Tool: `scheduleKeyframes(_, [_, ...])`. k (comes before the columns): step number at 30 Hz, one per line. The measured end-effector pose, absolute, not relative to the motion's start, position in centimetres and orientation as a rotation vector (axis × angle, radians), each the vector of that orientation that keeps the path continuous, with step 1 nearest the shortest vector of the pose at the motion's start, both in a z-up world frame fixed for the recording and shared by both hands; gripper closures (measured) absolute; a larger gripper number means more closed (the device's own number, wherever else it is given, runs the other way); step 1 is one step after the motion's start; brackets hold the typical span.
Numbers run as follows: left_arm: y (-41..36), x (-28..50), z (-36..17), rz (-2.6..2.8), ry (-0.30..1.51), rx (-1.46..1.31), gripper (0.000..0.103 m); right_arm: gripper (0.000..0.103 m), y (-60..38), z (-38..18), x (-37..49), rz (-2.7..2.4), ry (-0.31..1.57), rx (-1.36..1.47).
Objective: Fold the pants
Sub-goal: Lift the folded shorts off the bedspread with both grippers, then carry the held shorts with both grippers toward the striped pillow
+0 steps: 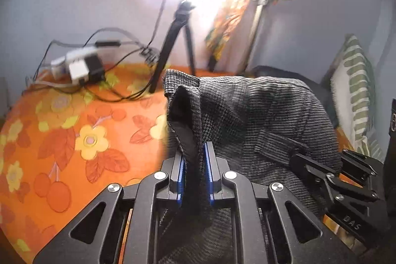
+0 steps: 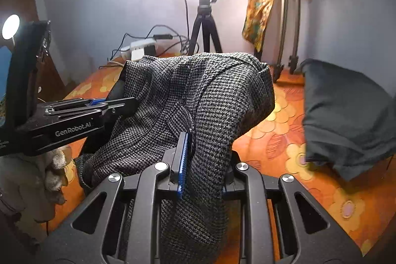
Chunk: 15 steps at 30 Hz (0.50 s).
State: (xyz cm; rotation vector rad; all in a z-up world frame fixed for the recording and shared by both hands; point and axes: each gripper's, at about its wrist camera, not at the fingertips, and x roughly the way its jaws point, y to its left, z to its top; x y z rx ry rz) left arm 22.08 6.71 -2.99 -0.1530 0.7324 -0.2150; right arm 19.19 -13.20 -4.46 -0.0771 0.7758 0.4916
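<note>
Both grippers had hold of the pants (image 2: 198, 95), a grey houndstooth pair bunched up off the orange flowered bedspread (image 1: 74, 128). The left gripper (image 1: 194, 165) was clamped nearly tight on a dark-lined edge, probably the waistband, with cloth pinched between its blue pads and rising just beyond them. The right gripper (image 2: 205, 160) was closed down on a thick fold; its left pad showed, but cloth draped over the right finger and hid it. In the right wrist view the left gripper (image 2: 123, 103) reached in from the left and bit the same garment at its left edge, so the two grips sat side by side along one edge, near each other, with the cloth humped between them and falling away toward the far side. Most of the pants hung from the grips, not spread flat, and the long axis seemed to run away from both hands. A dark folded garment (image 2: 346, 115) lay to the right, apart from the pants; a tripod (image 2: 204, 29) stood at the far wall. Neither hand looked clearly nearer; the next move likely depended on drawing the grips apart to stretch that edge.
</note>
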Motion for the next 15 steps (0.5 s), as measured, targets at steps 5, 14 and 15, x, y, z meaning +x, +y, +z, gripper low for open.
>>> scheduleKeyframes(5, [4.1, 20.4, -0.8, -0.236, 0.660, -0.079, 0.094, 0.083, -14.9, -2.7, 17.9, 0.476, 0.738, -0.072])
scheduleKeyframes(14, [6.3, 22.6, -4.1, -0.188, 0.801, -0.252, 0.092, 0.084, -16.6, -3.6, 18.0, 0.472, 0.781, -0.033])
scheduleKeyframes(15, [6.4, 22.8, -4.5, -0.165, 0.811, -0.232, 0.091, 0.084, -16.7, -4.0, 18.3, 0.471, 0.799, -0.025])
